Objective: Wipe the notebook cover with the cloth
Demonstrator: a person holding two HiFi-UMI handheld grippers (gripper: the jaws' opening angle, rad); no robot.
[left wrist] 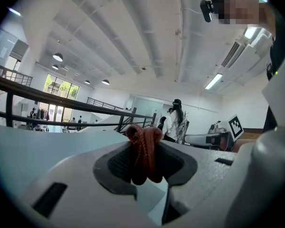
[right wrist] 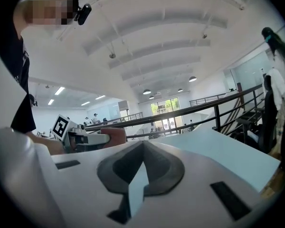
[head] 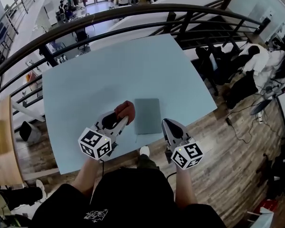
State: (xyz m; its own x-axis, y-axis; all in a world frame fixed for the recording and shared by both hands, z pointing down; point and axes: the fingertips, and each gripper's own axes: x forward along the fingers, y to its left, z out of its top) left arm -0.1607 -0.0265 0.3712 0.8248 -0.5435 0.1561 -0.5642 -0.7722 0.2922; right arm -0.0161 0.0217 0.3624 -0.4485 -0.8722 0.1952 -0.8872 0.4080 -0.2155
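Head view: my left tool (head: 121, 119) sits in the lower middle of the frame over the pale blue counter (head: 85, 94), with the reddish cloth (head: 125, 111) bunched at its tip. The grey notebook (head: 147, 116) lies flat on the counter just right of the cloth, close to the counter's lower edge. I can't tell whether cloth and notebook touch. My right tool (head: 170, 126) is just beside the notebook's lower right corner.

Left gripper view: the jaws are pinched tight on the cloth, and a fold of it stands up between the dark pads and pokes above their tips.

Right gripper view: the jaws are closed with the tips meeting and nothing between them. Only a sliver of counter shows through the slot below. The left tool and cloth appear at centre left.
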